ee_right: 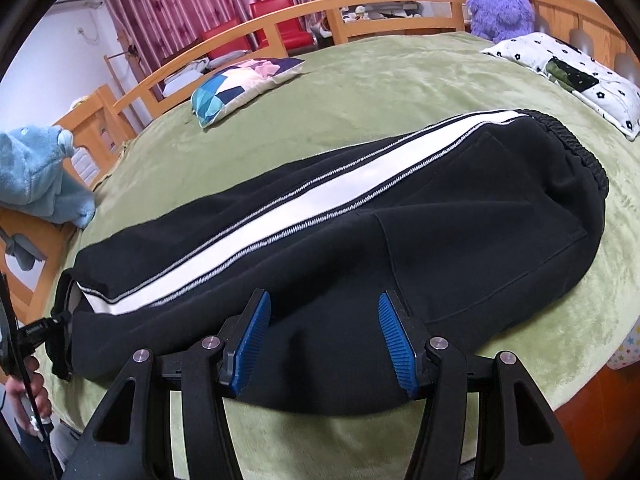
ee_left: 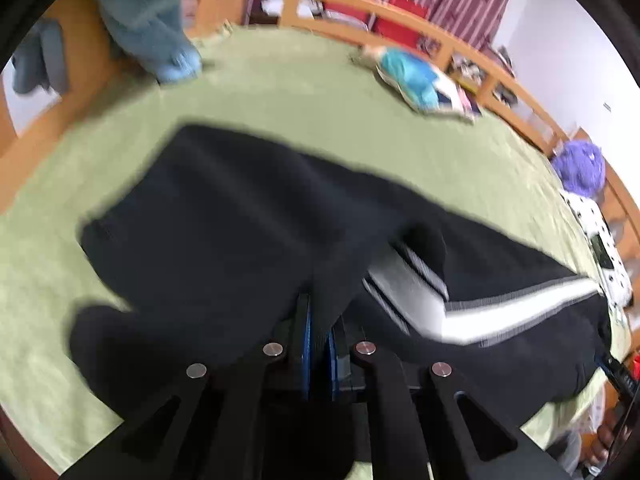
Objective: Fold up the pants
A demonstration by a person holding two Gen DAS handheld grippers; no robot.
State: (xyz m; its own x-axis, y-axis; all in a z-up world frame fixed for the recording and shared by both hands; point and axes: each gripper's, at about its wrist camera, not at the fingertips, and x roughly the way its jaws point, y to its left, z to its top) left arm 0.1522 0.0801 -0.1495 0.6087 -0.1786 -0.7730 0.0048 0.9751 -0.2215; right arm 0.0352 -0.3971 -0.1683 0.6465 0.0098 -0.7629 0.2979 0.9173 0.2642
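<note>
here, going left to right, a fuzzy pale-blue plush toy (ee_right: 38, 172) slumps against the wooden bed rail (ee_right: 132, 96). the left tool (ee_left: 320, 328) is clamped tight on a fold of the black fleece pants (ee_right: 360, 232), dark cloth pinched between its ribbed blue pads. the pants lie lengthwise on the soft green blanket (ee_right: 360, 76), a white stripe edged in zigzag trim running to the elastic waistband. the right tool (ee_right: 324, 320) hovers with jaws apart over the near edge, gripping nothing.
</note>
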